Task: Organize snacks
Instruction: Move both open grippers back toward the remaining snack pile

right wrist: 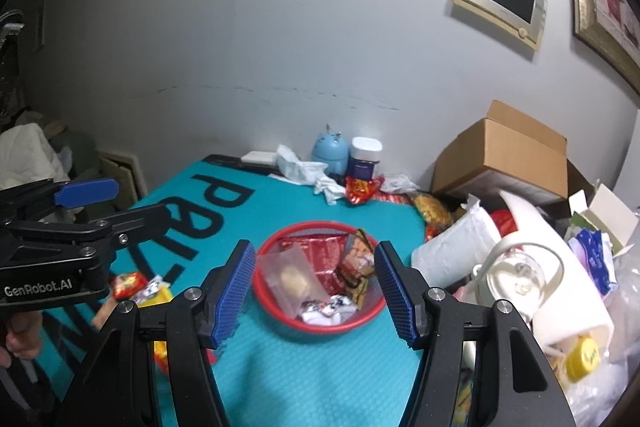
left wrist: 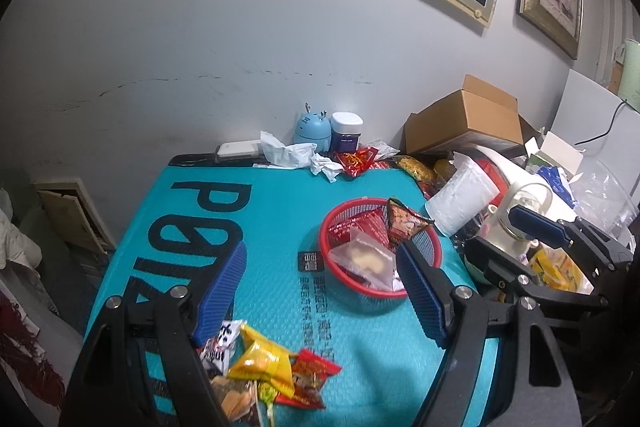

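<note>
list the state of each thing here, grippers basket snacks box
left gripper: open, holding nothing
right gripper: open, holding nothing
red basket: upright on the teal mat, partly filled with snack packets
clear packet: lying in the basket
loose snack pile: on the mat, outside the basket
cardboard box: flaps open
white jar: lid on

I am counting one red basket [right wrist: 267, 301] at twelve o'clock, holding about five packets. I am seeing roughly five loose snacks [left wrist: 260, 363] at seven o'clock, one cardboard box [right wrist: 504, 163], two jars [right wrist: 366, 157].
</note>
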`<state>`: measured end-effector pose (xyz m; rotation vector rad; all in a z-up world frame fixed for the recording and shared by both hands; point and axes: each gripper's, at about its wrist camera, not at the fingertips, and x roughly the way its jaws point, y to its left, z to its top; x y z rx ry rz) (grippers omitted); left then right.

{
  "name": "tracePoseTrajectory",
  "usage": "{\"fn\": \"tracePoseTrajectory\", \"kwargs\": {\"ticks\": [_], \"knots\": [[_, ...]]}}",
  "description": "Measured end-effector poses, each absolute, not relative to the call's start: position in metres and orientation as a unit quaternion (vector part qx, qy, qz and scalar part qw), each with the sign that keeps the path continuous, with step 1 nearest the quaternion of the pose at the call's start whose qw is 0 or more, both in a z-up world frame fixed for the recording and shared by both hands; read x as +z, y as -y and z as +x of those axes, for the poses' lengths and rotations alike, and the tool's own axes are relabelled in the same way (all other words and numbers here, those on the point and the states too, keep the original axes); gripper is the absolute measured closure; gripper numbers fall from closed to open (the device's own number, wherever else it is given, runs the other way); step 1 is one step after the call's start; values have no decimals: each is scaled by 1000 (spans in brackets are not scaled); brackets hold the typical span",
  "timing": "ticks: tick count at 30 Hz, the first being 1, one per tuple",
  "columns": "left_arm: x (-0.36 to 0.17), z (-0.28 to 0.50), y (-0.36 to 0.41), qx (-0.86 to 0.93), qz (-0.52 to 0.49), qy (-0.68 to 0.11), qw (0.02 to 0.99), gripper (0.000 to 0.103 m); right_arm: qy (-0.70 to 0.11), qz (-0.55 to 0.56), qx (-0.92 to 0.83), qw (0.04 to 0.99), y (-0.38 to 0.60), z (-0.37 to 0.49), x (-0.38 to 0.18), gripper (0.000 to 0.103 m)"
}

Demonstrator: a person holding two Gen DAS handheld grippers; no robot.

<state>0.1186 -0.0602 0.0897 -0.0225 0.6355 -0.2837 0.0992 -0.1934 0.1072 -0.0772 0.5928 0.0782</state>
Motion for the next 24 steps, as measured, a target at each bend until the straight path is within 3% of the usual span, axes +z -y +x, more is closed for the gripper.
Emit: {"fn": "tracePoseTrajectory", "kwargs": {"ticks": [11,24], "knots": [[77,72,39,-134,-22,-317,938,26,-300,-33,74,951,167,59,101,41],[39,47,-1,-94,-38,-366,925,26,-360,-24,137,923,132,59,52,41]]}}
